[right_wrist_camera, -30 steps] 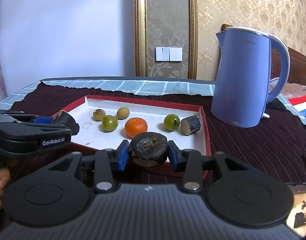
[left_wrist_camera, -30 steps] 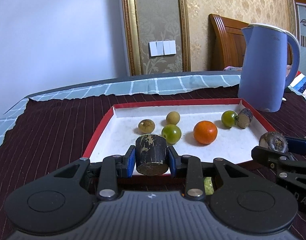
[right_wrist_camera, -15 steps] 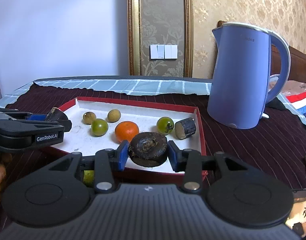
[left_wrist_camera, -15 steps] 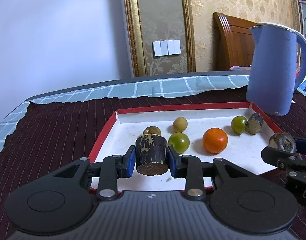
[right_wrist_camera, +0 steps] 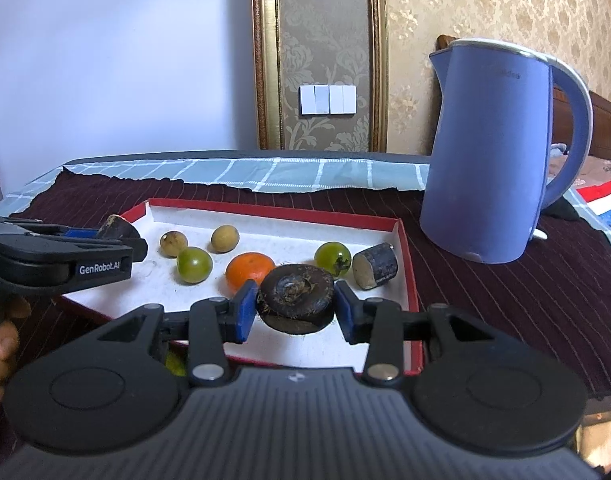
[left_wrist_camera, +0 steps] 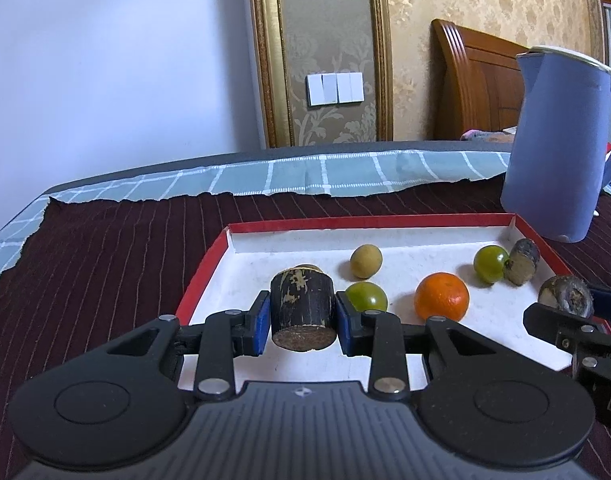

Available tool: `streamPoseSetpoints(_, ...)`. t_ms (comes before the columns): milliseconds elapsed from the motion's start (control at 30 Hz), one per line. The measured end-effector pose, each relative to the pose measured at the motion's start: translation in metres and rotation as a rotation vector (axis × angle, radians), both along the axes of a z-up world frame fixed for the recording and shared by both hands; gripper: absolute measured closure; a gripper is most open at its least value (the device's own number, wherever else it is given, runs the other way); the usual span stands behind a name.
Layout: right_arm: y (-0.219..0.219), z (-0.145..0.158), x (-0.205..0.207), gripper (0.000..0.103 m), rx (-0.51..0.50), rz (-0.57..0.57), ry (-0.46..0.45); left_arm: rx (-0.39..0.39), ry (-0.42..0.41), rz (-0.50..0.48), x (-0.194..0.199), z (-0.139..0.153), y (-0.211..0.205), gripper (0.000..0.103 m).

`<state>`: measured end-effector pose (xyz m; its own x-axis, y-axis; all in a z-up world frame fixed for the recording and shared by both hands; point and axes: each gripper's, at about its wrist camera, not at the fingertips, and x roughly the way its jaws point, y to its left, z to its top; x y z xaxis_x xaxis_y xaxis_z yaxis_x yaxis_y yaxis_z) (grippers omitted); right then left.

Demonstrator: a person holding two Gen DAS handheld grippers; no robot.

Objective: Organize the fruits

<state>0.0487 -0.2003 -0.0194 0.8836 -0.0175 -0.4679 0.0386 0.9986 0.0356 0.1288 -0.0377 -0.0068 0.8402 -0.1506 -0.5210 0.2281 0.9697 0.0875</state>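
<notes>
From my left wrist camera, I see my left gripper (left_wrist_camera: 301,316) at the lower centre of the frame, its blue pads closed on a dark, upright cane piece (left_wrist_camera: 301,307) with its cut end facing me, held over the near left part of a shallow tray (left_wrist_camera: 203,270) with a red rim and white floor. Inside the tray lie a tan round fruit (left_wrist_camera: 366,261) toward the back, a green tomato (left_wrist_camera: 366,297) just right of my left gripper, an orange (left_wrist_camera: 441,296) in the middle, and a second green tomato (left_wrist_camera: 491,264) touching a short cane stub (left_wrist_camera: 521,267) at the right side. At the right edge of this frame, my right gripper (left_wrist_camera: 565,304) appears from the side. From my right wrist camera, that gripper (right_wrist_camera: 295,306) sits lower centre, clamped on a dark, rough disc-shaped piece (right_wrist_camera: 296,298) tilted toward me, over the near edge of the tray. A brownish round fruit (right_wrist_camera: 173,243) lies at the left of the tray in this view. A blue kettle (right_wrist_camera: 497,152) stands upright on the dark striped cloth (right_wrist_camera: 505,300), beyond the tray at the upper right.
</notes>
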Motion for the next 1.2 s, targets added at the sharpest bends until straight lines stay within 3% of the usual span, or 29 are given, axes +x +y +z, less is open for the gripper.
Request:
streamPoseSetpoints(133, -0.002, 0.000, 0.011, 0.064, 0.014, -0.004, 0.011, -0.019, 0.025, 0.001, 0.012, 0.000, -0.001, 0.071)
streamPoseSetpoints(767, -0.009, -0.005, 0.069, 0.064, 0.011, -0.045, 0.061, 0.058, 0.023, 0.050, 0.049, -0.007, -0.012, 0.071)
streamPoseSetpoints(1200, -0.015, -0.014, 0.086, 0.064, 0.016, -0.084, 0.067, 0.058, 0.028, 0.086, 0.068, -0.006, -0.014, 0.071)
